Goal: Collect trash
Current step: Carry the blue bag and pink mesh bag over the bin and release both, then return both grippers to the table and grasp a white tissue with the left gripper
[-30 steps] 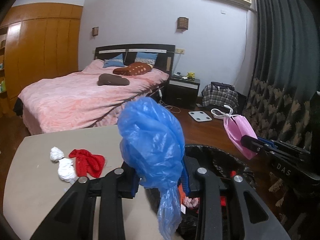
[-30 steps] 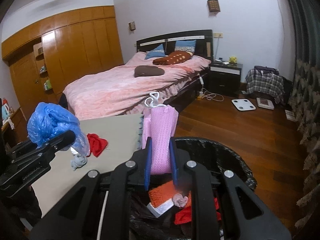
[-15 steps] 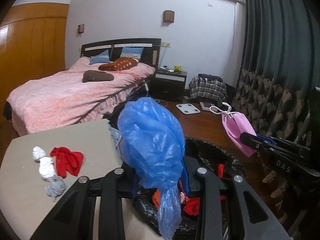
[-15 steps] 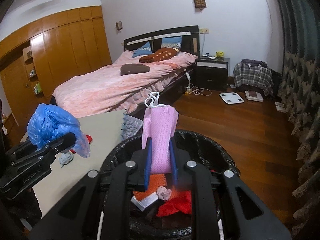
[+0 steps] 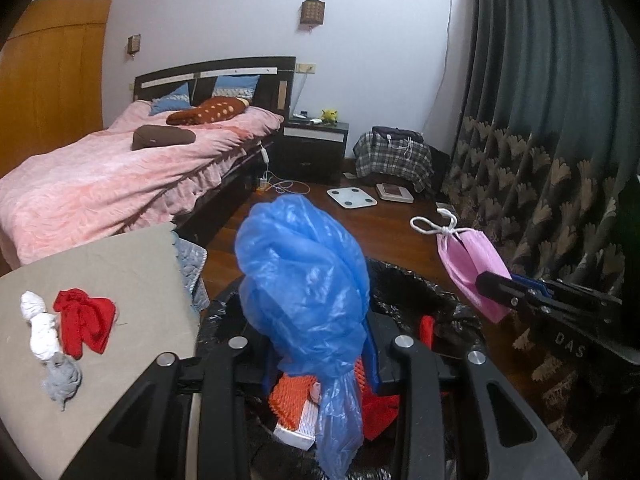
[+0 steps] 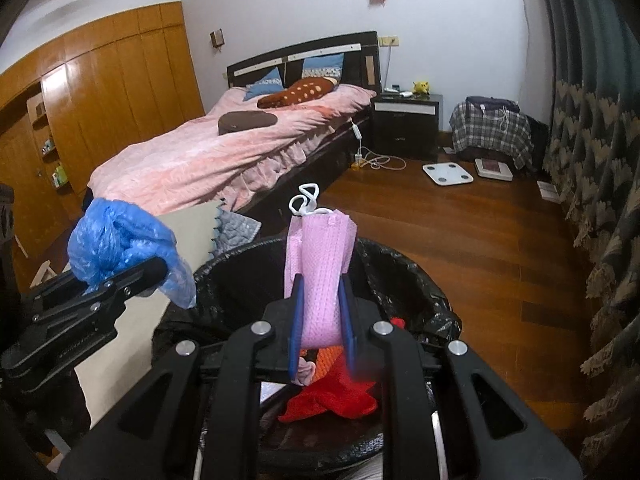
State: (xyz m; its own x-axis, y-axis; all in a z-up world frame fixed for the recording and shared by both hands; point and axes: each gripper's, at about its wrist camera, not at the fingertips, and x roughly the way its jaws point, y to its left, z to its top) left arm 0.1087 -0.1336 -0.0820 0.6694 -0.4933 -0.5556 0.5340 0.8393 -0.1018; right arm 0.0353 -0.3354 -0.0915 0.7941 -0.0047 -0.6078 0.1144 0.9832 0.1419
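Note:
My left gripper [image 5: 320, 360] is shut on a crumpled blue plastic bag [image 5: 304, 276] and holds it over the near rim of a bin lined with a black bag [image 5: 420, 284]. My right gripper [image 6: 320, 320] is shut on a pink face mask [image 6: 320, 264] with white ear loops and holds it above the bin [image 6: 404, 276]. The bin holds red cloth [image 6: 336, 400] and an orange item [image 5: 292, 400]. The left gripper and its blue bag [image 6: 116, 240] also show in the right wrist view; the mask [image 5: 468, 268] also shows in the left wrist view.
A beige table [image 5: 120, 272] left of the bin carries a red cloth [image 5: 86, 320], white wads [image 5: 40, 324] and a grey wad [image 5: 62, 380]. Behind are a pink bed [image 5: 100, 180], a nightstand [image 5: 316, 148], a white scale [image 5: 352, 198] on the wood floor, and dark curtains [image 5: 540, 120].
Both grippers have moved right and forward with their loads, from beside the table to over the bin. The bin's contents have come into fuller view.

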